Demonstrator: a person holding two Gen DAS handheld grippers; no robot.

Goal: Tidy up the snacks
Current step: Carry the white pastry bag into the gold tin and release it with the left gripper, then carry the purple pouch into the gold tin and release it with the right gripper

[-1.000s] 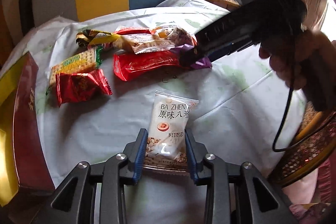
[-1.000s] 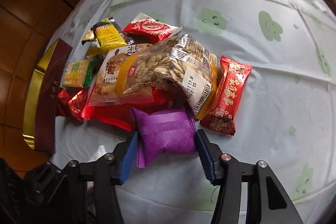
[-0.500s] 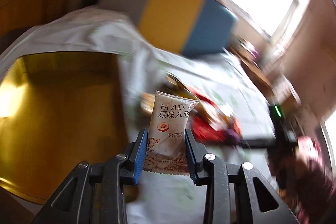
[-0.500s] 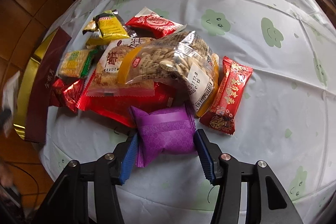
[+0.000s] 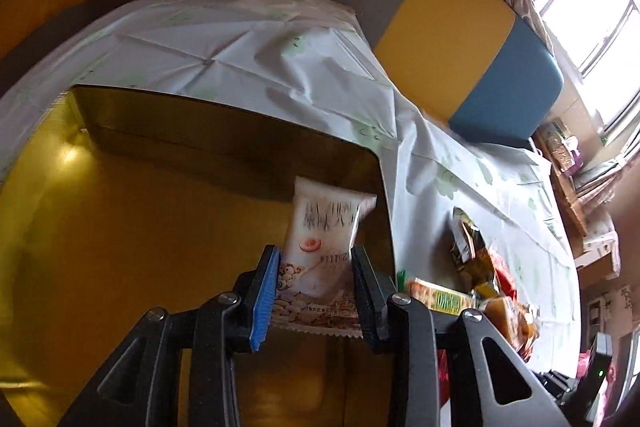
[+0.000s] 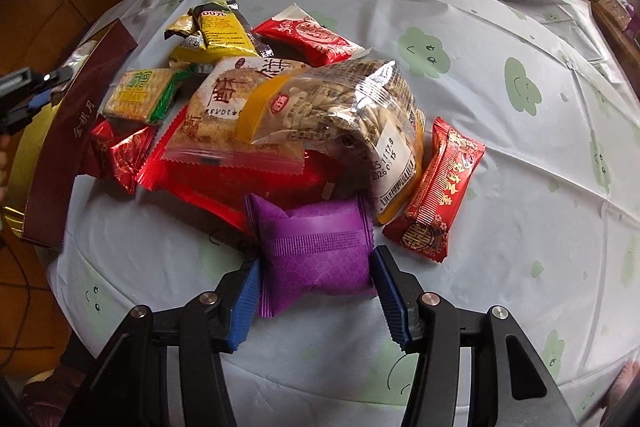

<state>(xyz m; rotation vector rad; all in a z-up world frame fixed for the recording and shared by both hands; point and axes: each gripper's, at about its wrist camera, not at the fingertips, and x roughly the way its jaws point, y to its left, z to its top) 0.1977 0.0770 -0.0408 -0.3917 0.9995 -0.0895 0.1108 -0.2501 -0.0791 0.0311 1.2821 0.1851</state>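
Over the box, left wrist view: left gripper (image 5: 314, 291) clamped on the white snack packet (image 5: 320, 247), held above the gold box (image 5: 120, 227).
Change, left wrist view: a second ago this packet lay on the tablecloth (image 5: 248, 47); now it has been carried over the box interior.
Meaning: likely the drop-off comes next; letting go should land it inside.
Pile side, right wrist view: right gripper (image 6: 316, 291) straddles the purple packet (image 6: 316, 251), jaws apart, pads just beside its edges; grip not certain.
Change, right wrist view: almost none; the snack pile (image 6: 280, 107) is unmoved.
Remaining: most snacks lie outside the box.
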